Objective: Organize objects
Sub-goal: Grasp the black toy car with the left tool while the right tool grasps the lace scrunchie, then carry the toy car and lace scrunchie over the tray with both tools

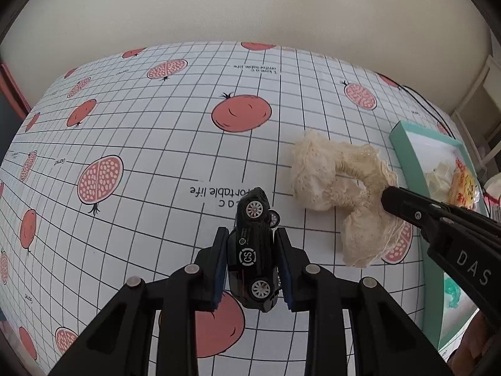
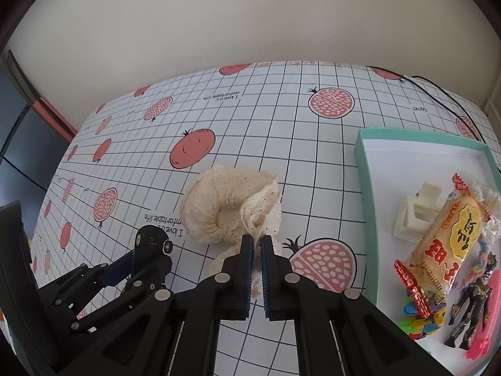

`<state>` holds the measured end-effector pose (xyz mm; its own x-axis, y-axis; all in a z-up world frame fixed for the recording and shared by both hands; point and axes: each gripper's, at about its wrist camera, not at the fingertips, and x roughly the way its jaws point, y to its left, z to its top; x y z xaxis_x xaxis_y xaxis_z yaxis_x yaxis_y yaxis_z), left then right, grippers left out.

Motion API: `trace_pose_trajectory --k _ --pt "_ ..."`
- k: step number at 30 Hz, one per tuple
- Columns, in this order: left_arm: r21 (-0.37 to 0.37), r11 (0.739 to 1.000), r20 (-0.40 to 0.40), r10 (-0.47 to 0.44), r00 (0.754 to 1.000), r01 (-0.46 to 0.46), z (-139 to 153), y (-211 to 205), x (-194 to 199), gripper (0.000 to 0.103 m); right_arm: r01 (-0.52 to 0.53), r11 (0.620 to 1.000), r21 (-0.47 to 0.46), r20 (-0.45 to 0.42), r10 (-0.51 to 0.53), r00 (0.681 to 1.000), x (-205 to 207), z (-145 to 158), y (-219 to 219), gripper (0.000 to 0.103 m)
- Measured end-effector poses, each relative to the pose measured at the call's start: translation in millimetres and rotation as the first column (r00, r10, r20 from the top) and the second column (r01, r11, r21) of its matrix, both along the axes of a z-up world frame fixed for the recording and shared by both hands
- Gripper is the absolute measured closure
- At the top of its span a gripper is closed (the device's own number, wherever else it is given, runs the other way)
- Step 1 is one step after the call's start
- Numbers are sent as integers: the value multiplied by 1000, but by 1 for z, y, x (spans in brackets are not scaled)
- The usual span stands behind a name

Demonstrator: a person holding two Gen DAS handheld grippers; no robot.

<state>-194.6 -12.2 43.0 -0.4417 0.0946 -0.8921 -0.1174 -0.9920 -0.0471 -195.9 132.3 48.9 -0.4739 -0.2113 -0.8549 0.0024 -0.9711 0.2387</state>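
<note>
**Two items in hand, box partly filled**

My left gripper (image 1: 252, 266) is clamped on the toy car (image 1: 253, 250), pads pressing its roof and underside, so the car sits on its side with the wheels facing my camera. It looks lifted clear of the cloth (image 1: 141, 144), though I cannot be sure.

My right gripper (image 2: 256, 269) has closed on a frill of the lace scrunchie (image 2: 219, 206); the fabric is pinched between the pads, and most of the scrunchie lies on the cloth at 12 o'clock from the fingertips.

The teal box (image 2: 363, 188) stands at 3 o'clock in the right view. In it I see a cream hair clip (image 2: 413, 216), a snack pack (image 2: 451, 235), a figure (image 2: 472, 300), a pink comb (image 2: 485, 329) and some coloured bits I cannot identify. I judge the sorting well along: those are in, and the car and scrunchie appear to be all that is left outside.

Obstacles: the near wall of the box must be cleared, and free floor inside is mostly at its far end. The two grippers are close together, so I would move one at a time. A black cable (image 2: 444, 94) runs behind the box, out of the way.
</note>
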Motion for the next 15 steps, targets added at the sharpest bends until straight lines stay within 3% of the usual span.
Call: trace_pose_trajectory --k 15 --pt "54 998 -149 28 988 -20 65 3 6 73 29 997 -76 -144 -39 989 15 62 34 98"
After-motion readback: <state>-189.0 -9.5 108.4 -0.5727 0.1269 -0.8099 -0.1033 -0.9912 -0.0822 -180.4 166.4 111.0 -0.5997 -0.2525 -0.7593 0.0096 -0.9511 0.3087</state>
